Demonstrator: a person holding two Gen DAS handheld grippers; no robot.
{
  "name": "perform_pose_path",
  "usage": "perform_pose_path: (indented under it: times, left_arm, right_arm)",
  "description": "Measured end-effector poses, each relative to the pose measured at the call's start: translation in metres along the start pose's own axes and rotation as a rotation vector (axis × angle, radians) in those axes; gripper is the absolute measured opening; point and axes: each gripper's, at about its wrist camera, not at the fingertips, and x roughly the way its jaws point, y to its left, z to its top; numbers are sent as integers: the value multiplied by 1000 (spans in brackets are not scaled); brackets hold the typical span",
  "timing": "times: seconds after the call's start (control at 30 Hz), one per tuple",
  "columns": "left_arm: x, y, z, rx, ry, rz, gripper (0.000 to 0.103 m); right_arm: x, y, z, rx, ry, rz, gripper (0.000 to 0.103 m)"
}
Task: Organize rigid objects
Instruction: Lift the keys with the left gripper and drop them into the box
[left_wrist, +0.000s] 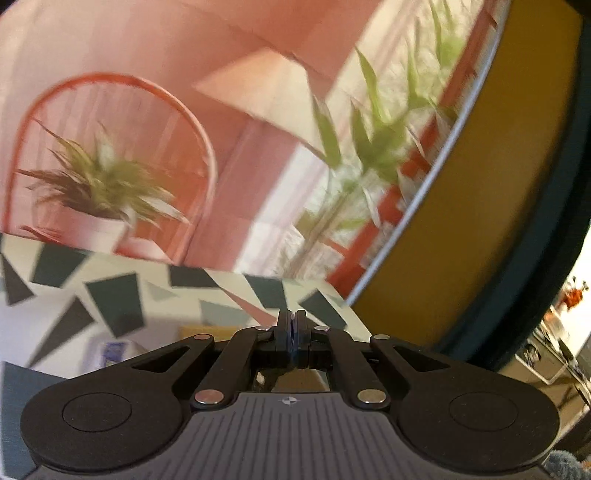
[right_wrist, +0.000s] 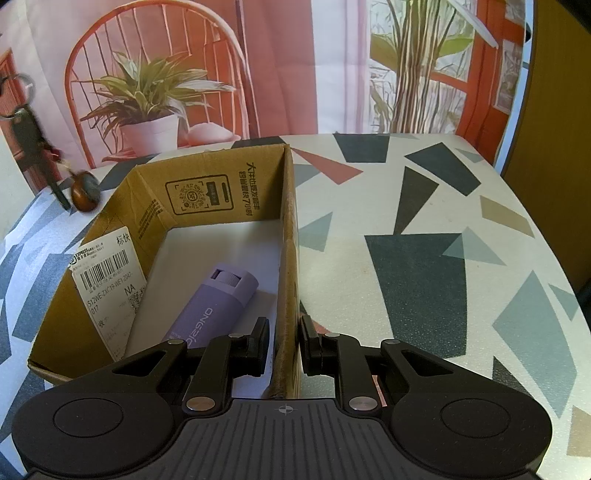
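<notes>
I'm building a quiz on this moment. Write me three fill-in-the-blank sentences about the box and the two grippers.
1. The item lying inside the cardboard box is a ____ cylinder.
2. The right gripper has one finger on each side of the box's ____ wall.
3. The left gripper has its fingers ____, with nothing between them.

Missing words: purple; right; closed

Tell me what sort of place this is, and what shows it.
Probably a staged tabletop set rather than a lived-in room: the chair and potted plant look printed on a flat backdrop, behind a table with a patterned cover bearing a cardboard box.
</notes>
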Motion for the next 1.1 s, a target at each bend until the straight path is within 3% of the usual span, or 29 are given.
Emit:
perform_pose_path:
  times: [0.17, 0.37, 0.57, 0.8, 1.1]
  left_arm:
    - [44, 1, -16, -18, 99, -9, 2]
    - [74, 13, -22, 7, 127, 55, 2]
    - [99, 22, -40, 63, 255, 95, 2]
    - [86, 14, -58, 145, 342, 97, 2]
    - [68, 24, -70, 87, 388, 105, 3]
  right_arm:
    - [0, 0, 0, -2, 0, -1, 17]
    - [0, -1, 0, 0, 1, 5, 17]
    - [0, 0, 0, -1, 2, 4, 17]
    - [0, 0, 1, -8, 5, 9, 17]
    - [0, 0, 1, -13, 5, 10, 17]
